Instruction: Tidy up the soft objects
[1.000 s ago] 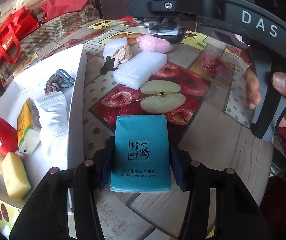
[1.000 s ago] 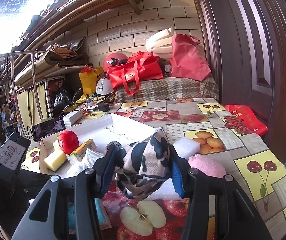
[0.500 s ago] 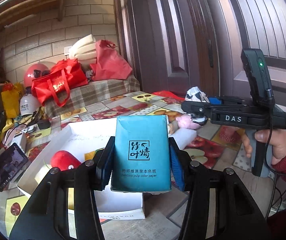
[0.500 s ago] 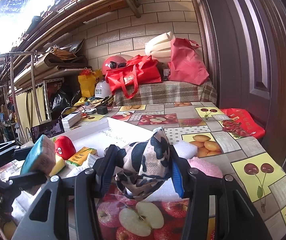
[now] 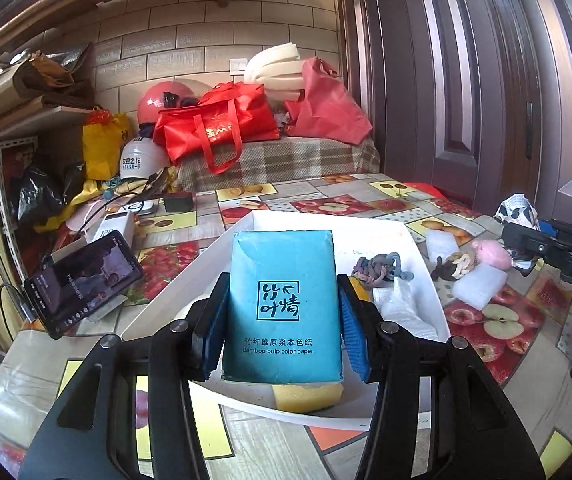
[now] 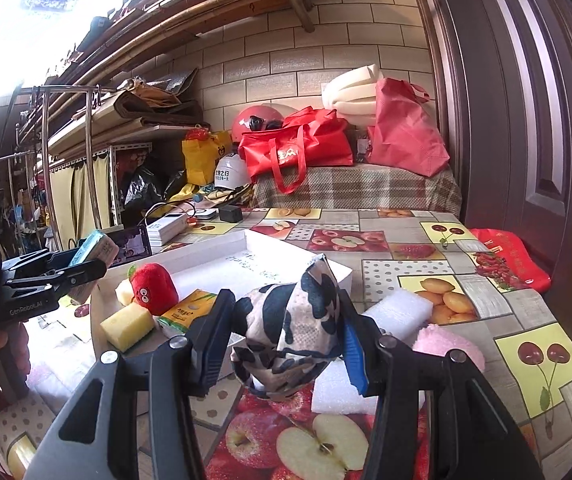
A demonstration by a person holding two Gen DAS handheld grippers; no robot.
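My left gripper (image 5: 282, 324) is shut on a teal tissue pack (image 5: 282, 308), held upright above the near end of the white tray (image 5: 326, 218). A yellow sponge (image 5: 308, 396), a grey knotted rope (image 5: 378, 266) and white wipes (image 5: 400, 304) lie in that tray. The right gripper (image 6: 284, 338) is shut on a black-and-white cow-print cloth (image 6: 290, 328), over the table beside the tray (image 6: 278, 248). The right wrist view also shows a red plush (image 6: 153, 288) and a yellow-green pack (image 6: 188, 310) in the tray.
White foam blocks (image 5: 480, 284), a pink fluffy piece (image 5: 490, 252) and a brown rope knot (image 5: 456, 264) lie on the fruit-print tablecloth right of the tray. A phone on a stand (image 5: 82, 280) stands left of it. Red bags (image 6: 298, 152) sit at the back, a door on the right.
My left gripper has carried the teal pack from above the tablecloth to above the tray, tipping up from a downward look to nearly level. The right gripper has shifted slightly with the cow-print cloth.
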